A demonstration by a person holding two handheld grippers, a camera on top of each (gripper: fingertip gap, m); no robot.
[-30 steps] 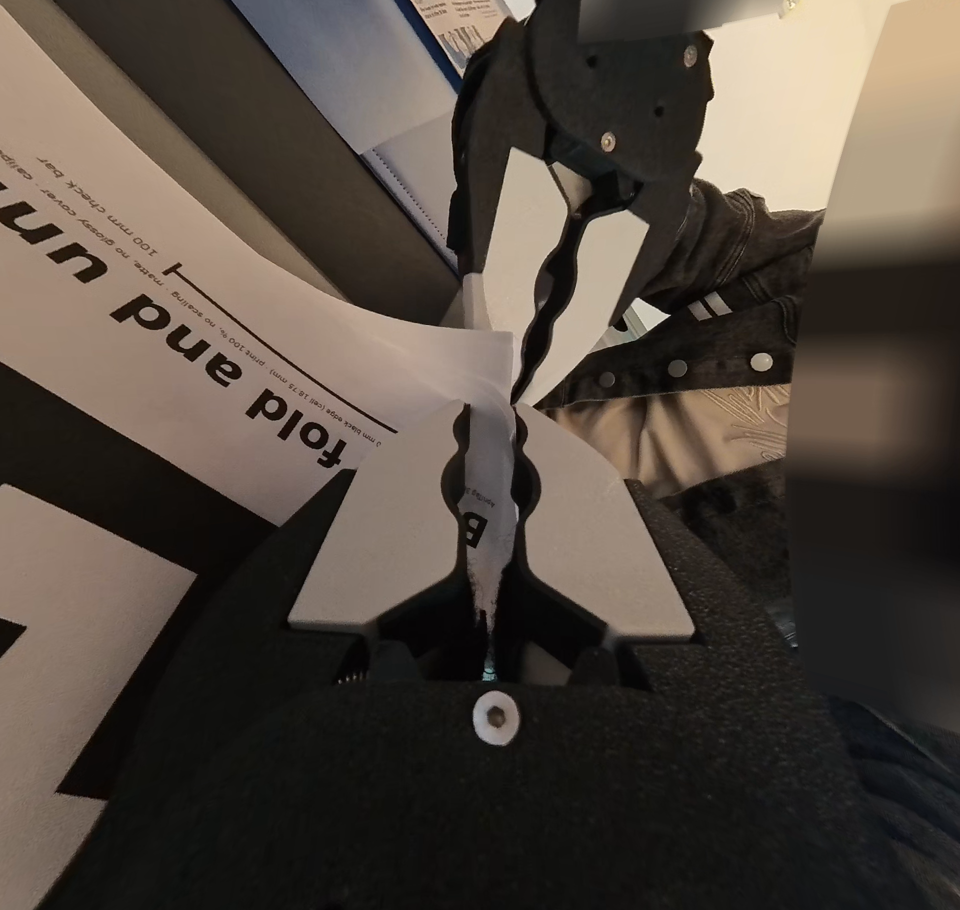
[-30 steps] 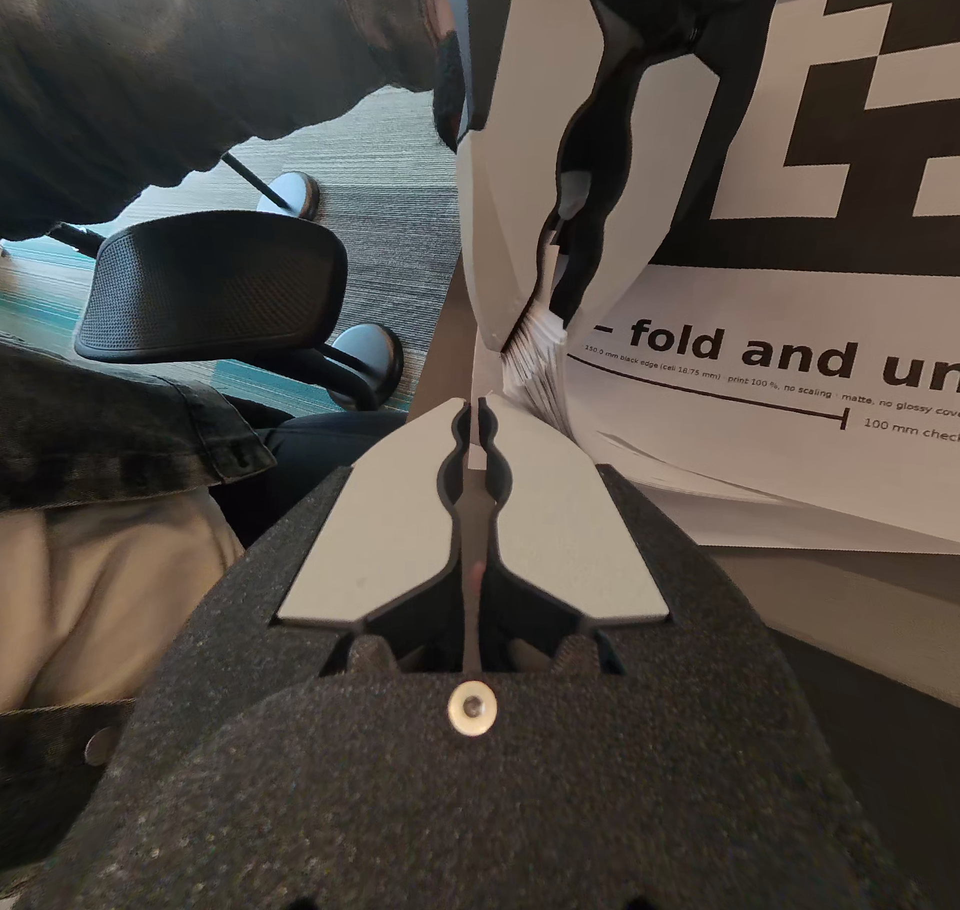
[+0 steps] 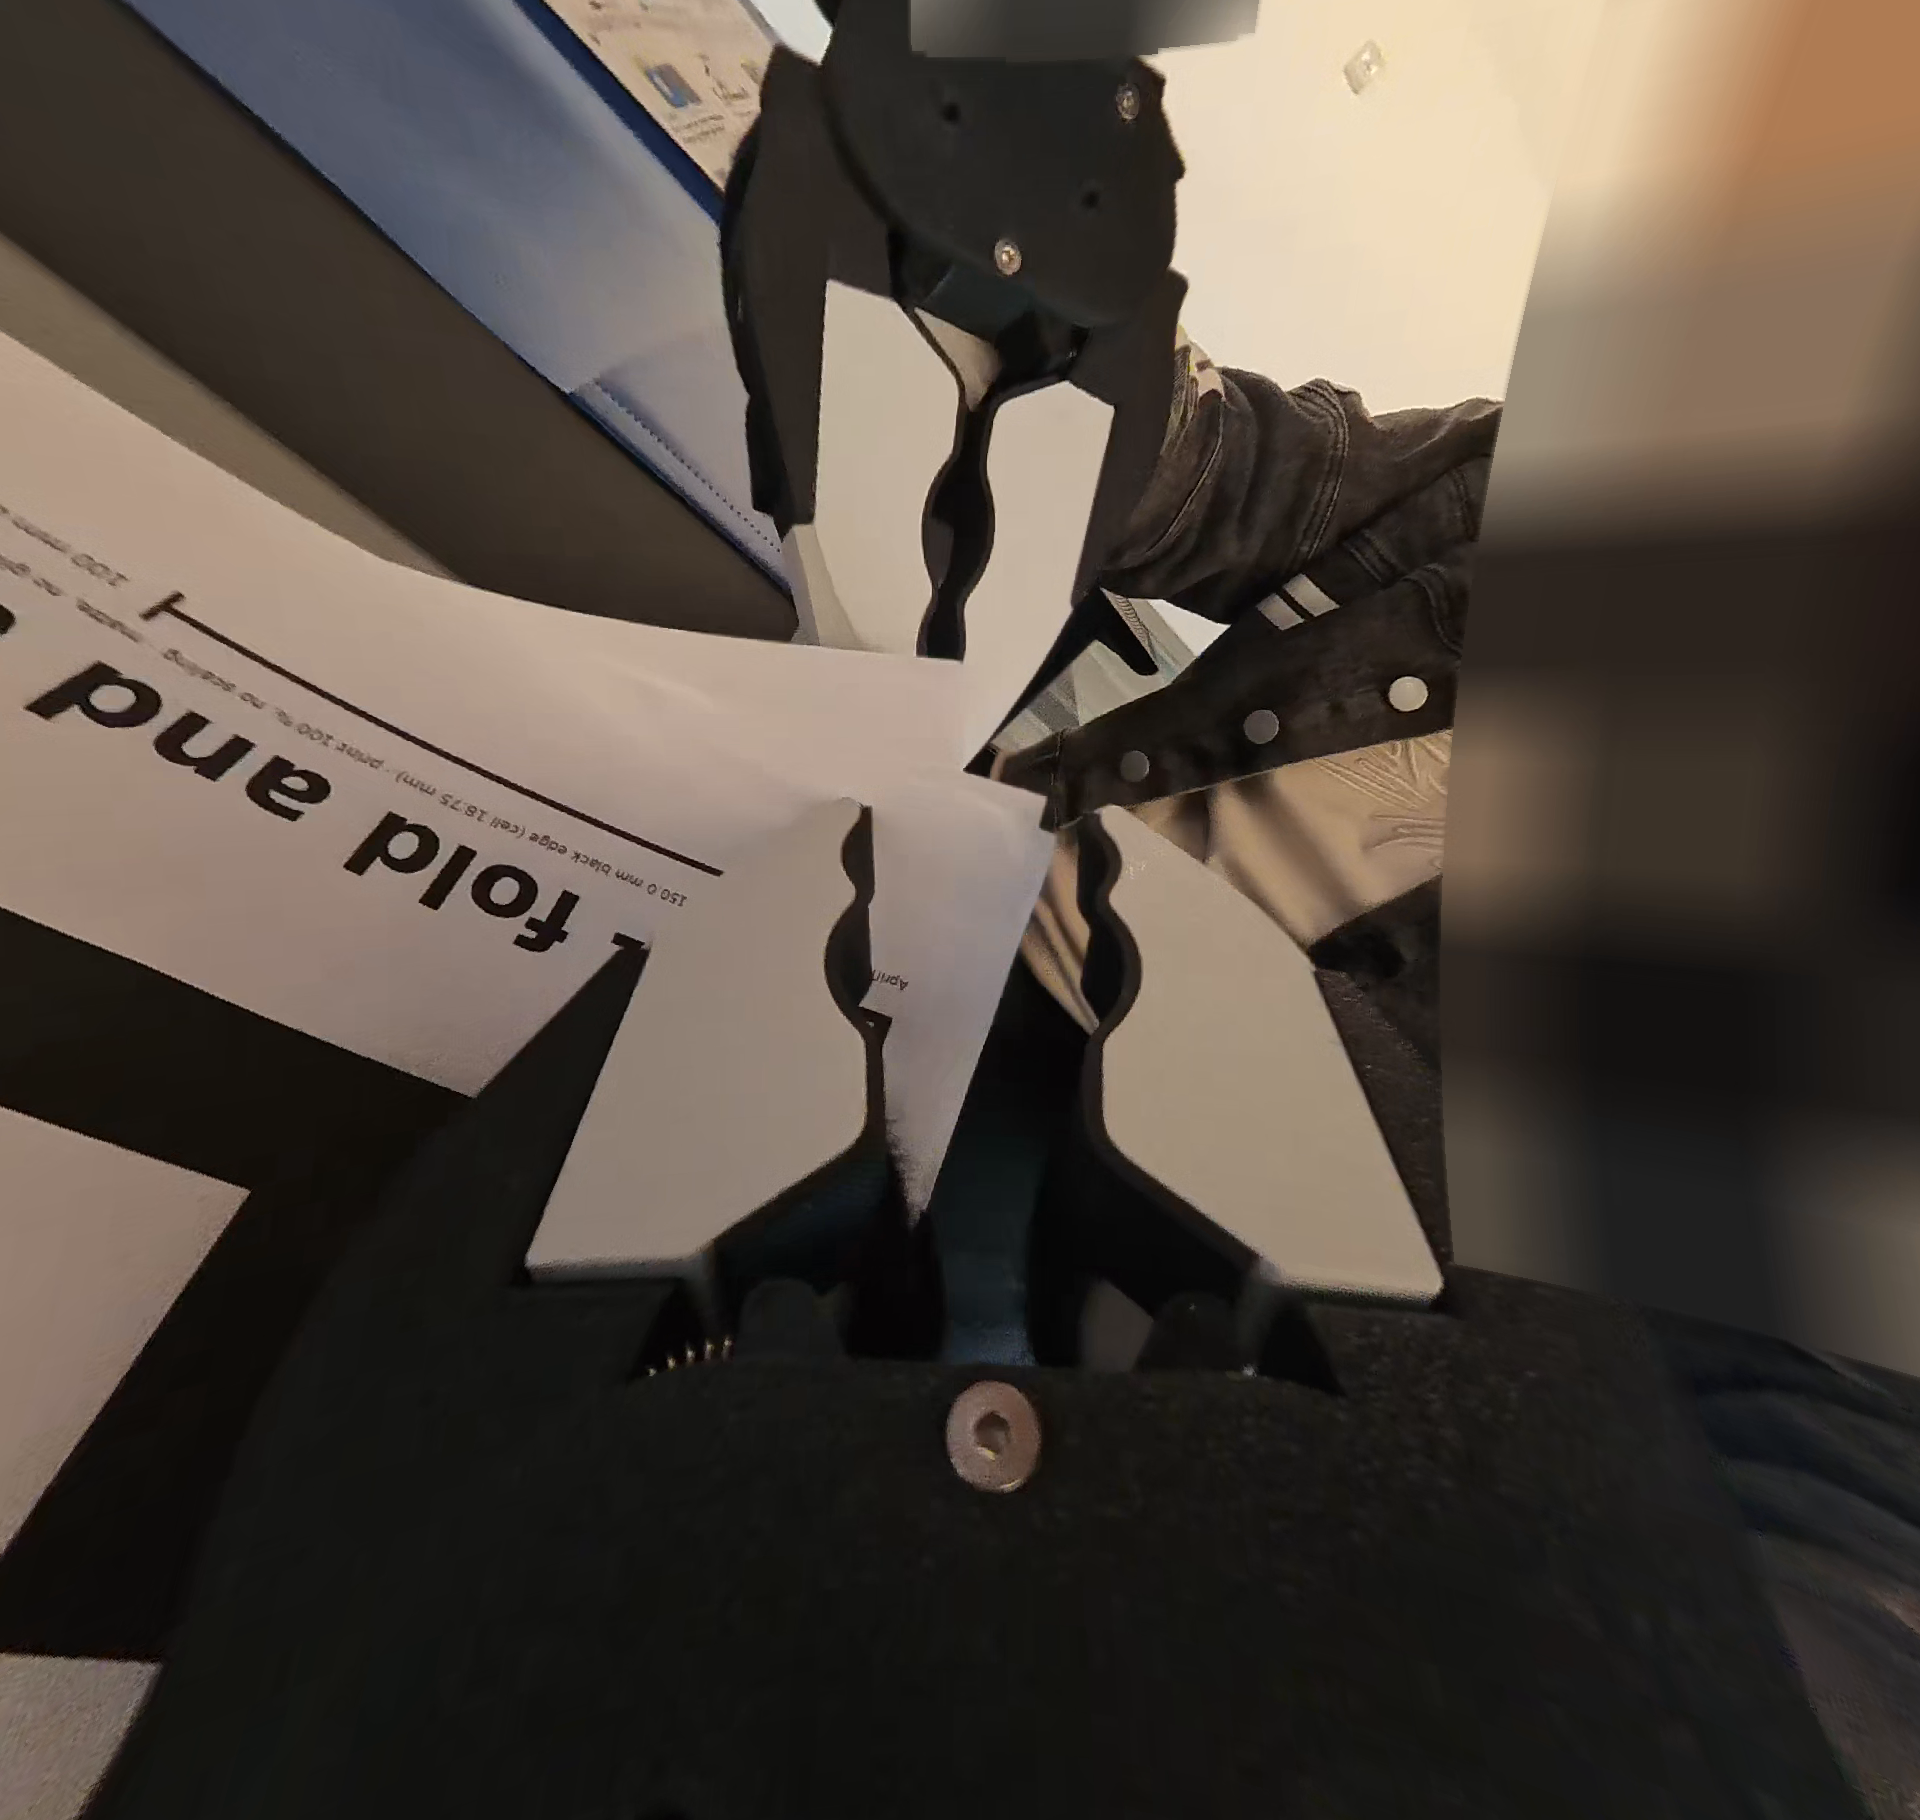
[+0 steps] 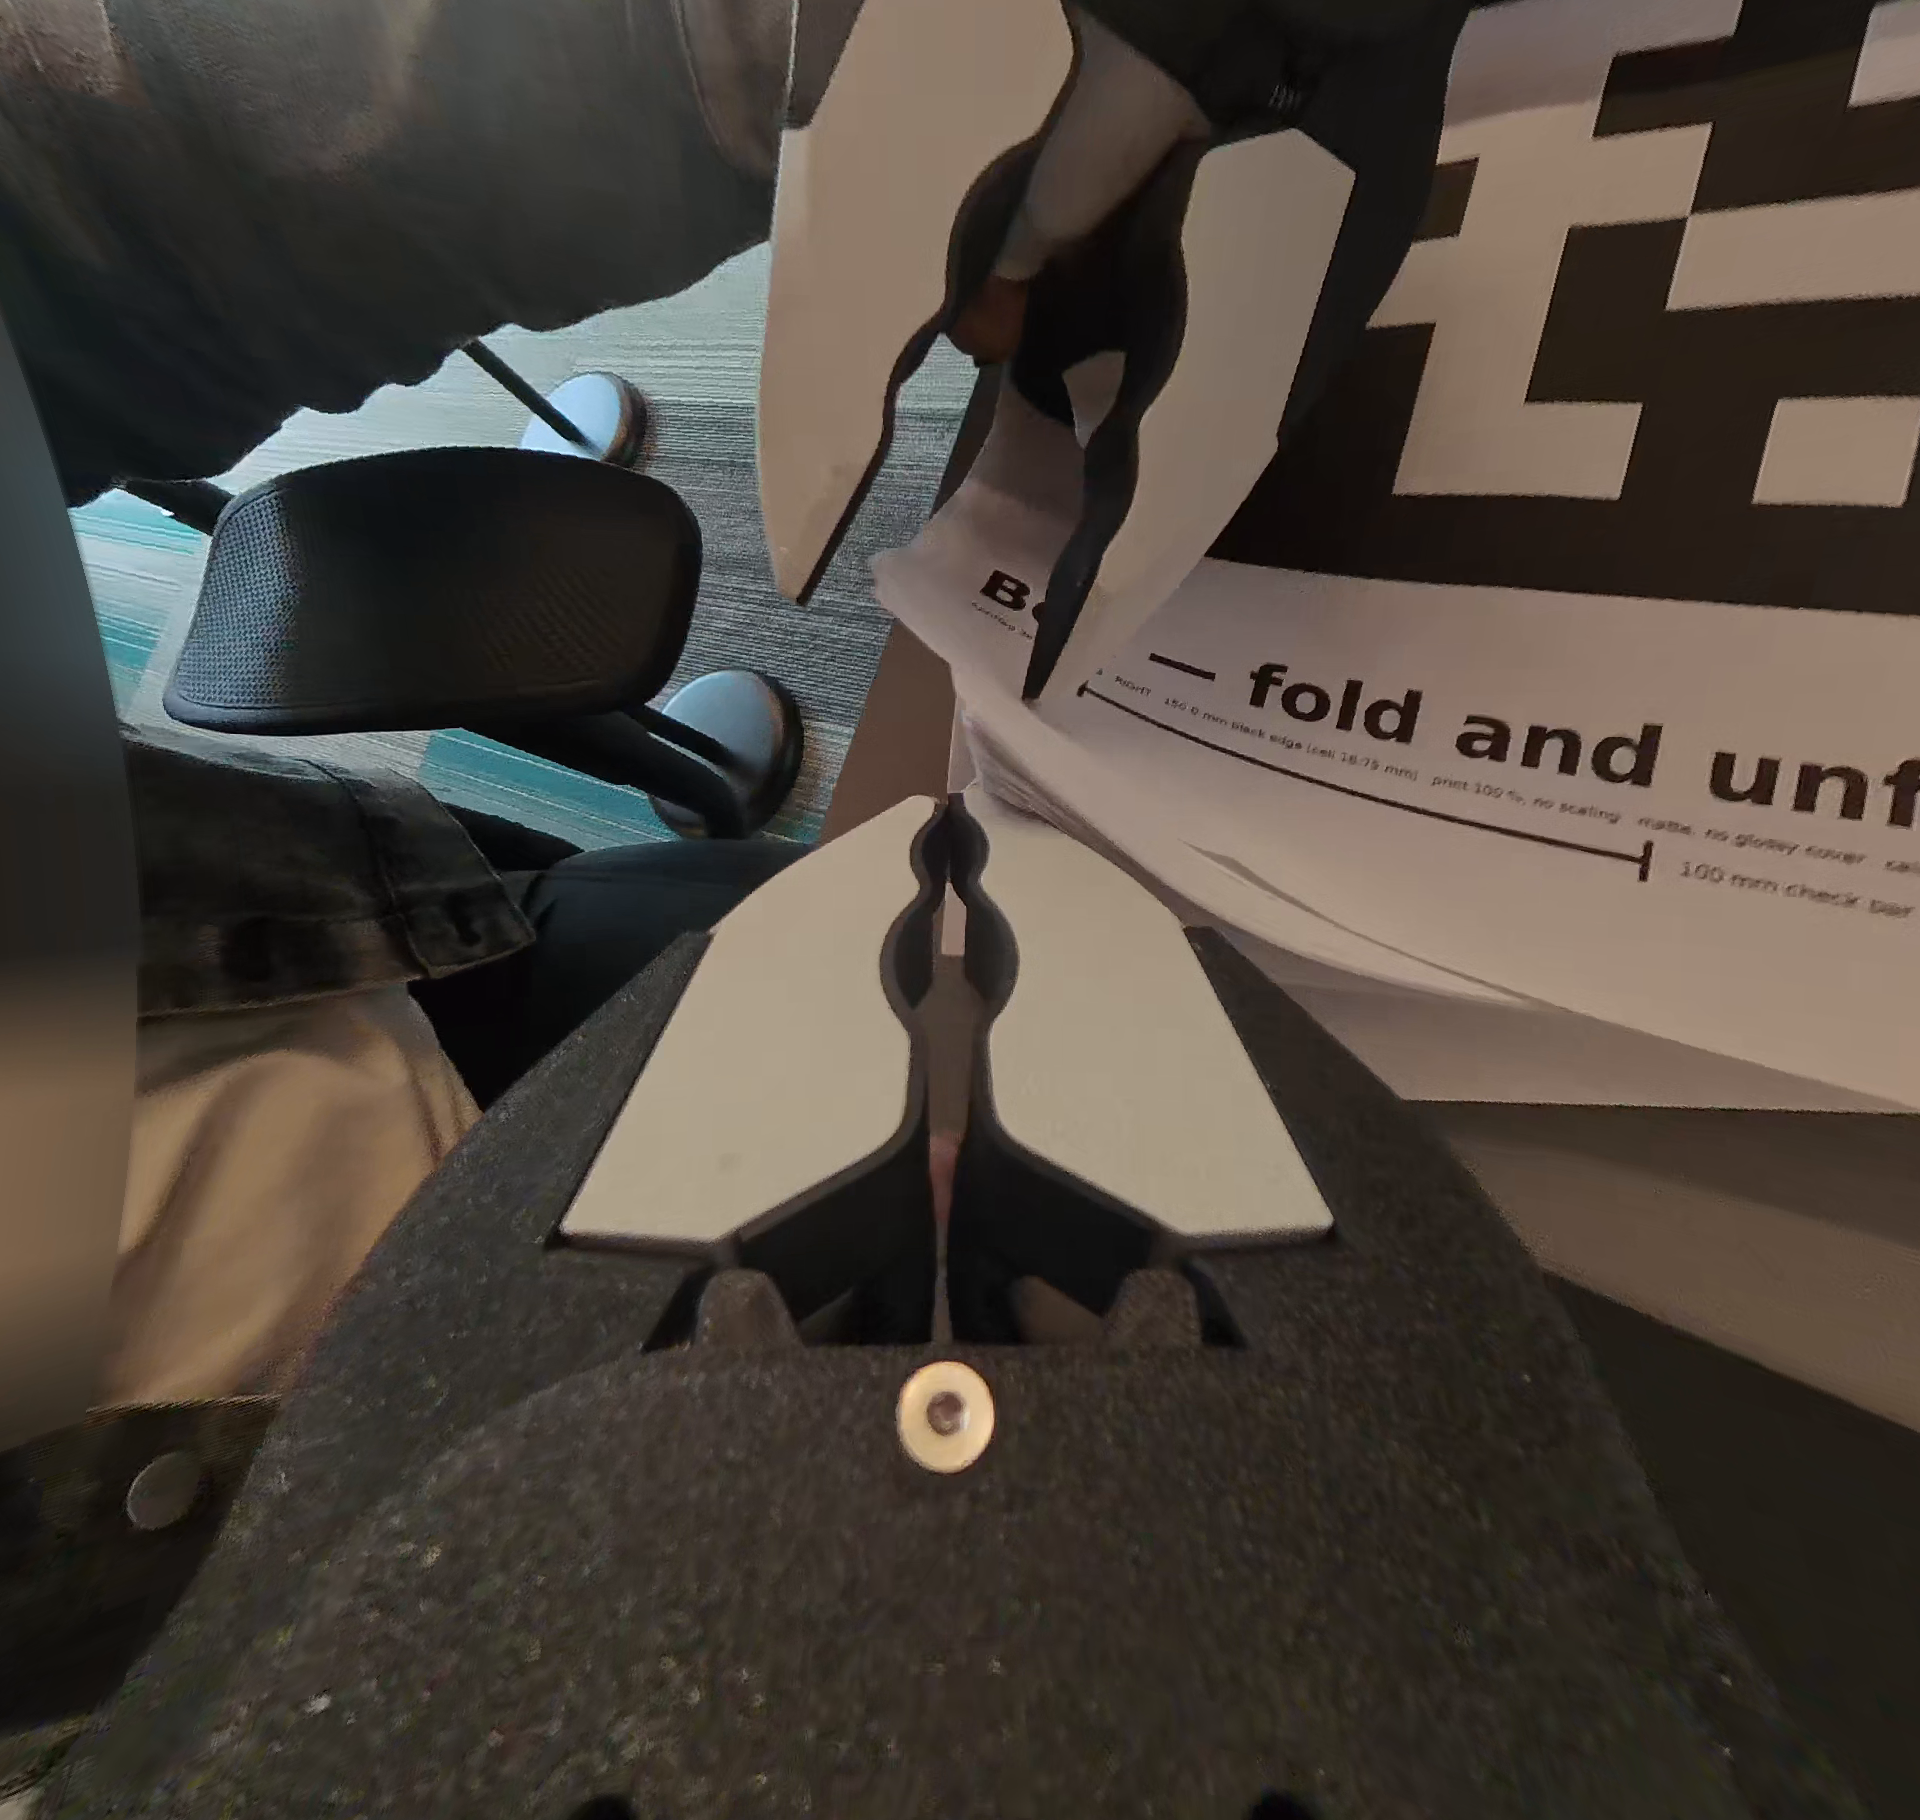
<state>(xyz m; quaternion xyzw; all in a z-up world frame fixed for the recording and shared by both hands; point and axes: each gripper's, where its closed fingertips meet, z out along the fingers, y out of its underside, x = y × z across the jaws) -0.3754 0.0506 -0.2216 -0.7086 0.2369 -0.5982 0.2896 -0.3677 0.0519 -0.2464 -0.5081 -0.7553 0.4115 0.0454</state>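
Note:
A white printed sheet (image 3: 416, 731) with bold black lettering and a black-and-white square pattern curves up from a stack of sheets (image 4: 1455, 939). My left gripper (image 3: 977, 825) is open, its jaws wide apart on either side of the sheet's corner, which lies loose between them. It also shows open at the top of the right wrist view (image 4: 920, 643), over that corner. My right gripper (image 4: 951, 809) is shut on the sheet's thin edge. In the left wrist view the right gripper (image 3: 940, 648) points down at me, shut, its tips at the sheet's far edge.
A person in a dark denim jacket (image 3: 1299, 523) sits close behind the grippers, a sleeve (image 4: 364, 108) overhead. A black mesh chair headrest (image 4: 436, 586) and chair castors stand on the carpet at left. A dark table edge (image 3: 312, 316) and a blue-edged board (image 3: 416, 56) lie beyond the sheet.
My left gripper has opened and let go of the sheet's corner, which now lies loose between its jaws. My right gripper stays shut on the edge.

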